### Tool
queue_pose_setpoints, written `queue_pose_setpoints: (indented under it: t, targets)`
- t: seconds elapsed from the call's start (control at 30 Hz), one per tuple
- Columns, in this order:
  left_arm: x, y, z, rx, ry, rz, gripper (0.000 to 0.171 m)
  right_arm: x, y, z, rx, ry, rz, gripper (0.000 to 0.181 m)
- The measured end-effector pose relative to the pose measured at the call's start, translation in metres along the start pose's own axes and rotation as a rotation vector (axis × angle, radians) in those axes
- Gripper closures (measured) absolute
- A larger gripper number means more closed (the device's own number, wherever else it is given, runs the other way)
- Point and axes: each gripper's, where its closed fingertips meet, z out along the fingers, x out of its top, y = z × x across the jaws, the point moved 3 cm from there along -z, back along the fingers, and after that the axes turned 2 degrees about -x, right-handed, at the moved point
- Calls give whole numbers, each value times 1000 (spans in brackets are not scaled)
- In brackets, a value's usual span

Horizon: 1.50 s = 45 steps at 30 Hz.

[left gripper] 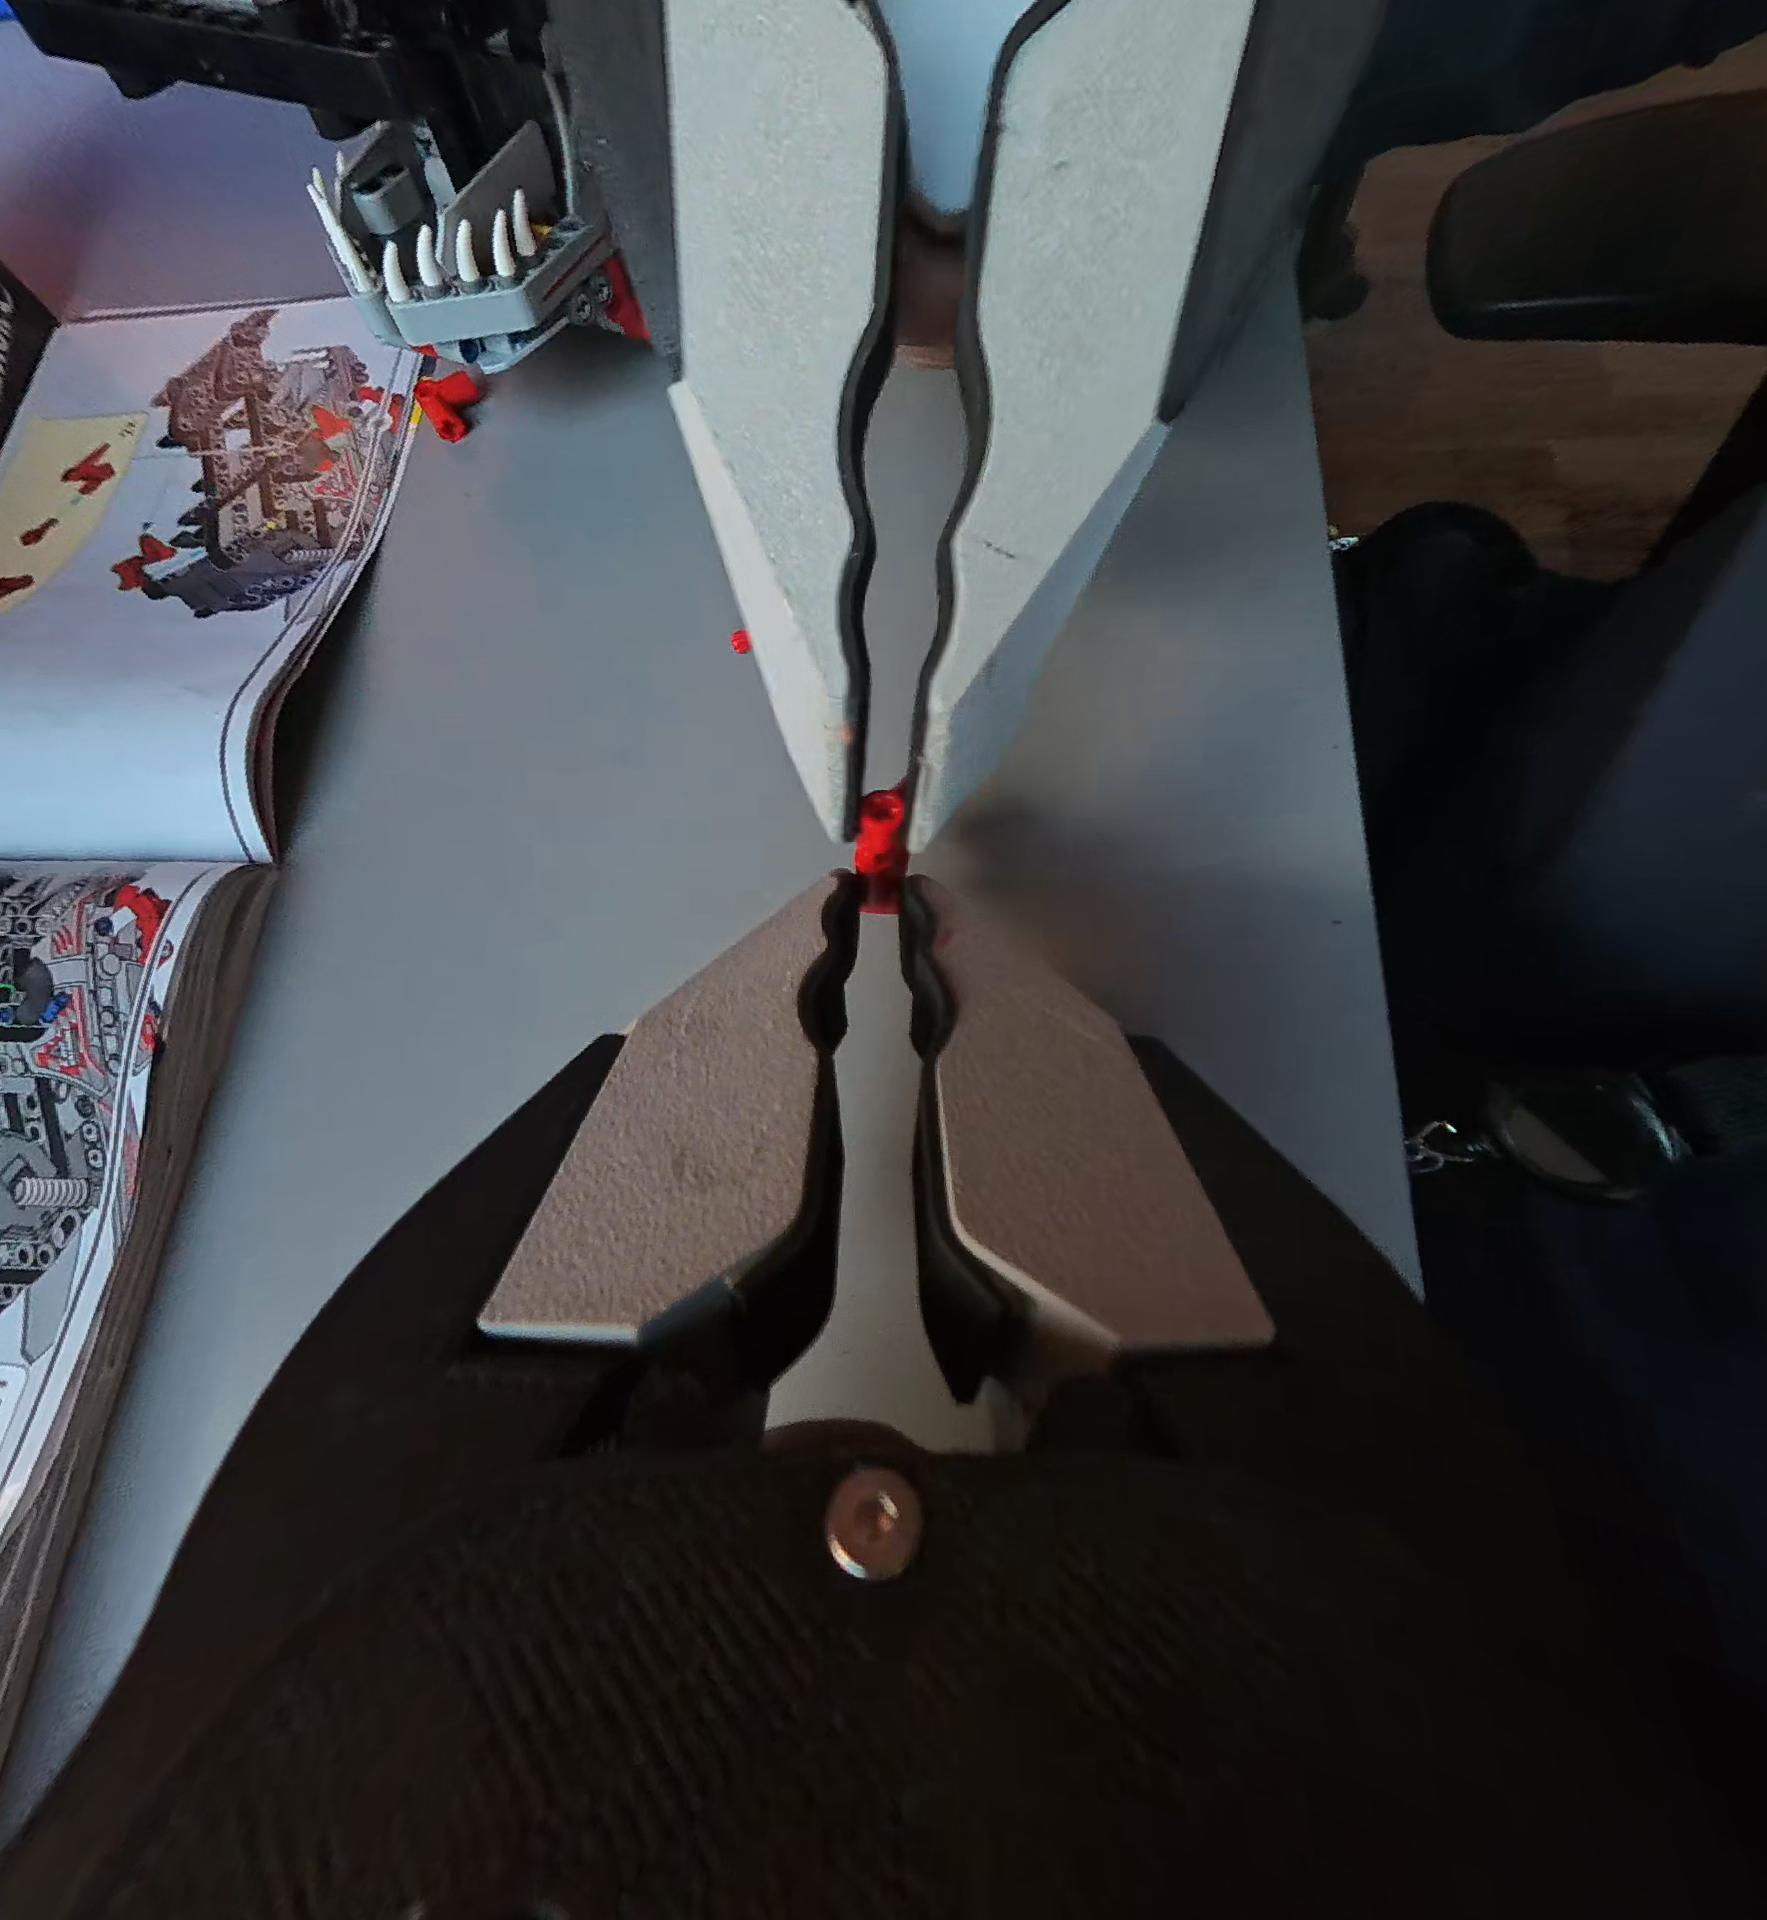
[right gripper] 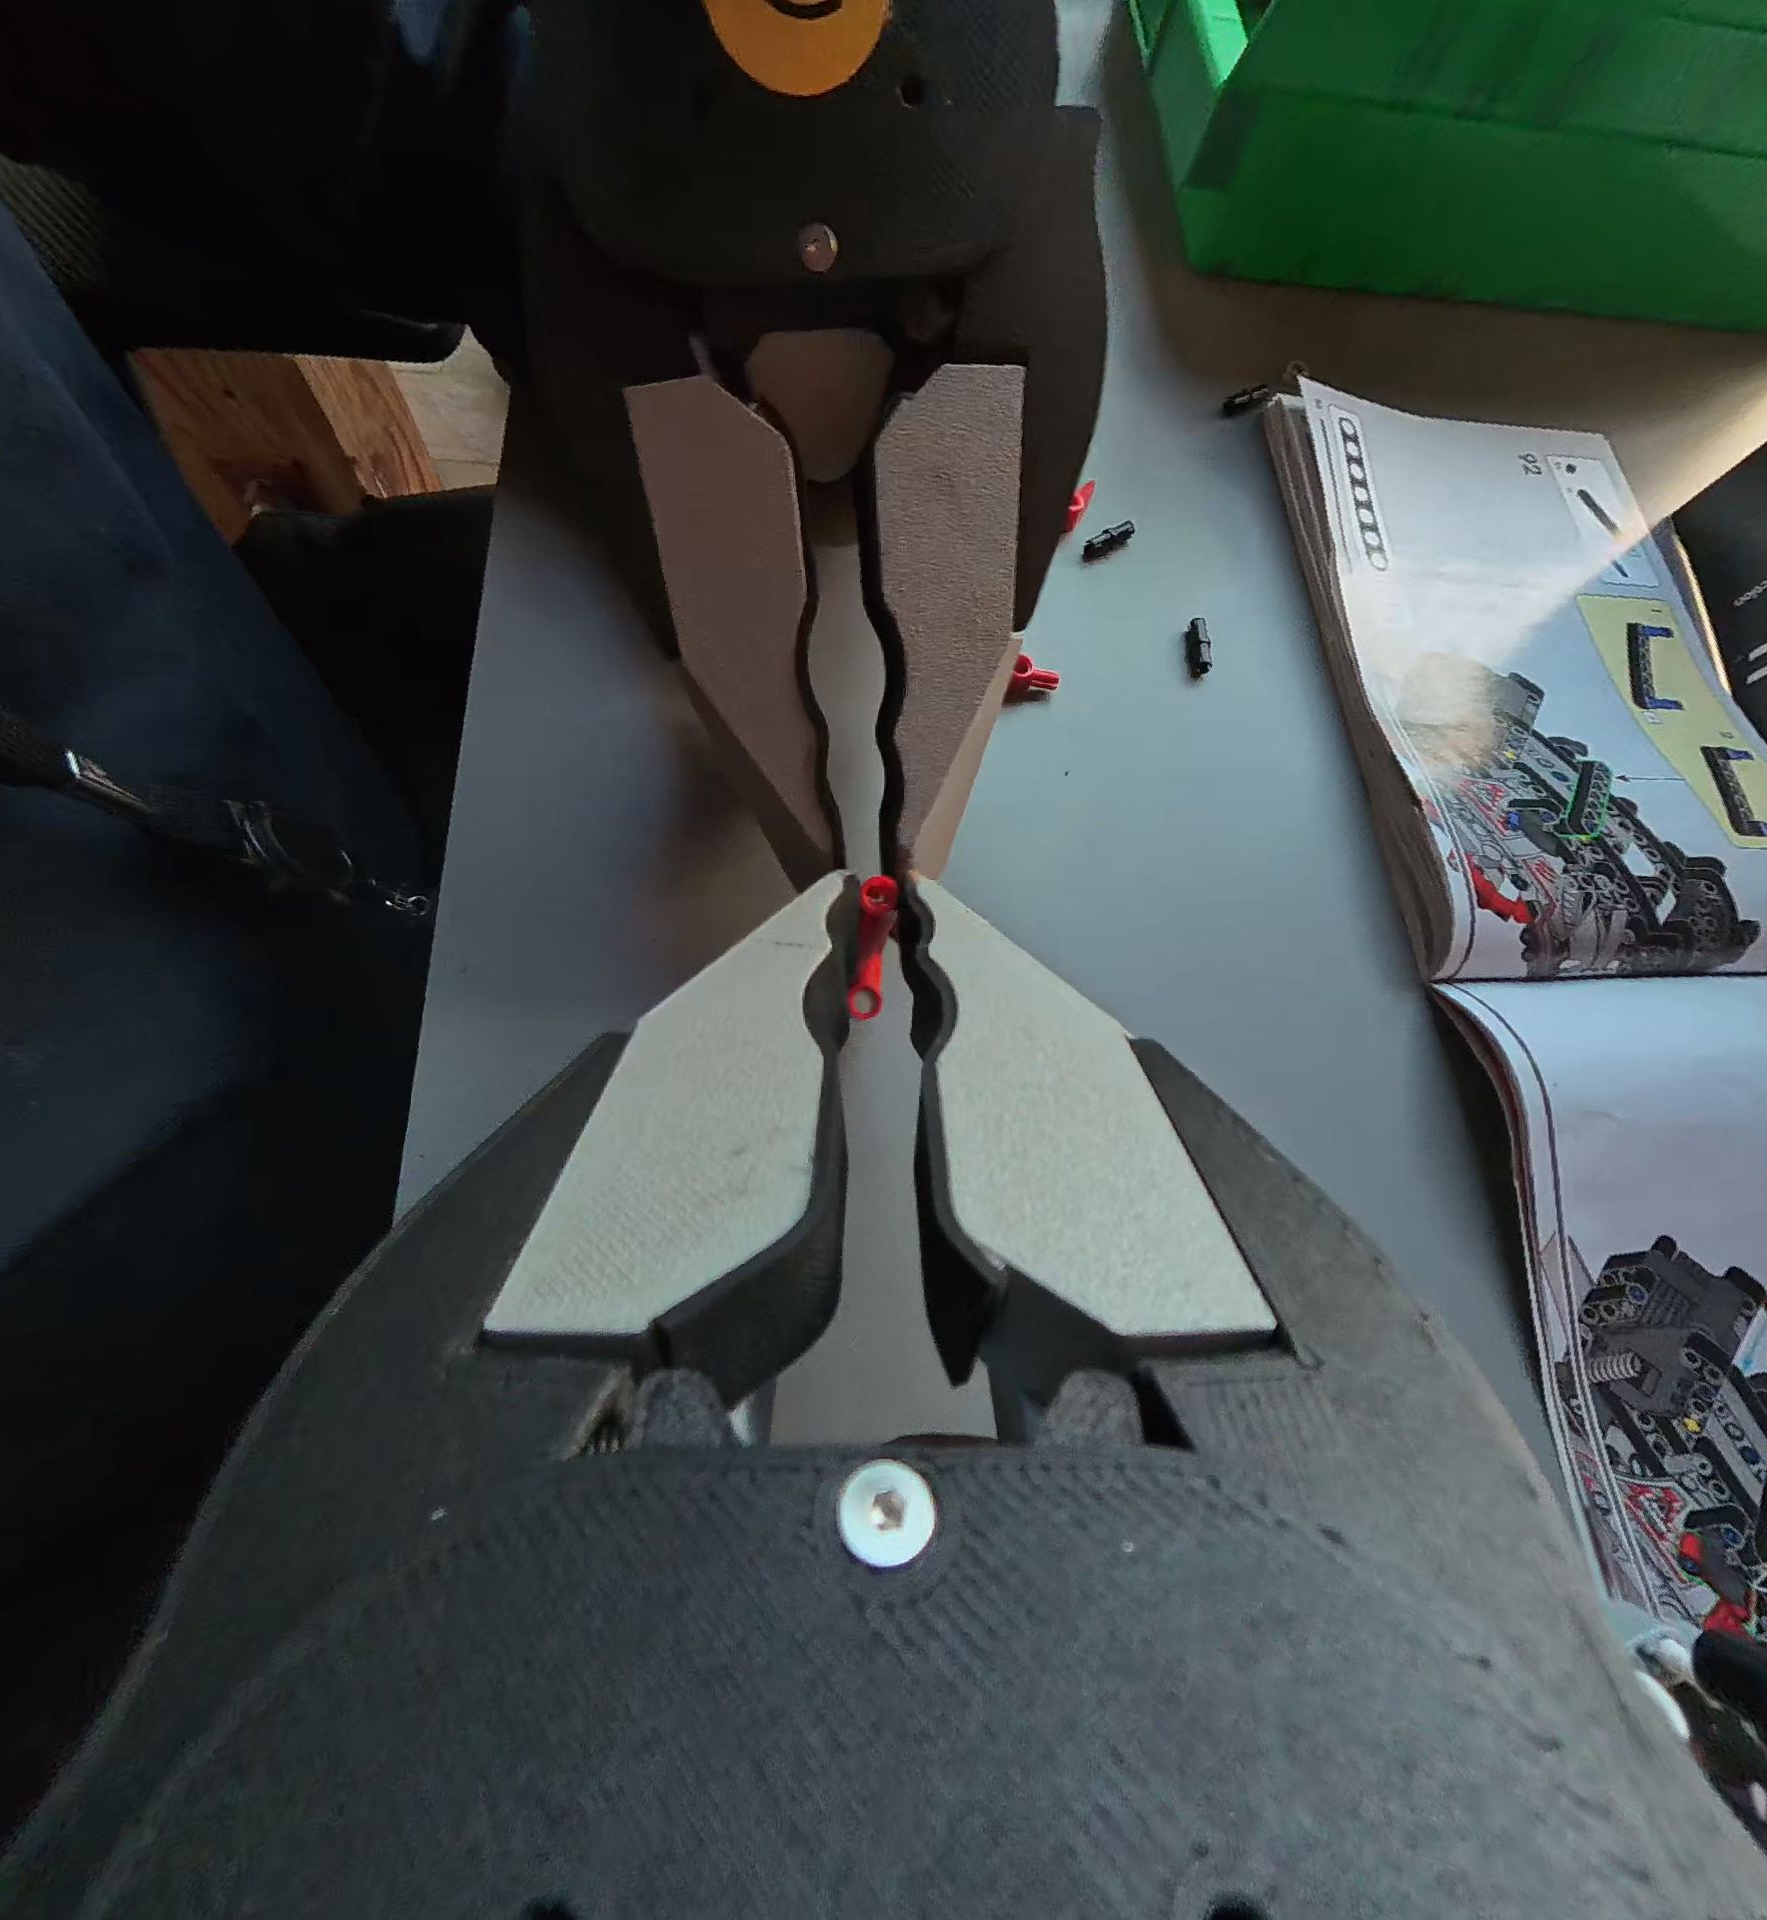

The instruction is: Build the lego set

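Observation:
A small red lego connector [left gripper: 879, 844] hangs above the grey table [left gripper: 546, 831], between the two grippers, which meet tip to tip. My left gripper [left gripper: 877, 900] comes from below in its own view and is shut on the near end of the connector. My right gripper [left gripper: 884, 821] comes from the top and is shut on the other end. In the right wrist view the connector [right gripper: 871, 948] lies slanted between my right gripper's [right gripper: 874, 914] fingers, and the left gripper [right gripper: 866, 864] points in from above. Whether this is one piece or two joined, I cannot tell.
An open instruction booklet [left gripper: 79, 644] lies at the left, also seen in the right wrist view [right gripper: 1585, 748]. A partly built grey model with white teeth [left gripper: 484, 260] stands behind it, with loose red pieces [left gripper: 448, 400] beside it. Black pins [right gripper: 1199, 646], red pins [right gripper: 1030, 681] and a green box [right gripper: 1481, 156] are on the table. The table edge [left gripper: 1367, 831] is close on the right. Left and right tips are no more than a few centimetres apart.

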Motion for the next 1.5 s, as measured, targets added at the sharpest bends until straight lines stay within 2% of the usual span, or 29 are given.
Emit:
queue_pose_setpoints:
  t: [0.47, 0.67, 1.0, 1.3, 1.4, 1.5]
  targets:
    - [-5, 1, 5, 31, -53, 57, 167, -6, -1, 6, -1, -47, -75, 178]
    - [-6, 1, 6, 29, -64, 54, 167, -7, -1, 7, 11, -27, -53, 178]
    - [-8, 0, 8, 5, -82, 26, 167, -9, 1, 10, 81, -84, -68, 177]
    - [-8, 0, 8, -32, -77, -11, 167, -11, 2, 11, 115, -57, -44, 177]
    - [-8, 0, 8, -39, -76, -19, 167, -11, 2, 11, 115, -85, -38, 177]
    - [-8, 0, 8, -30, -78, -11, 167, -9, 2, 11, 113, -180, -62, 177]
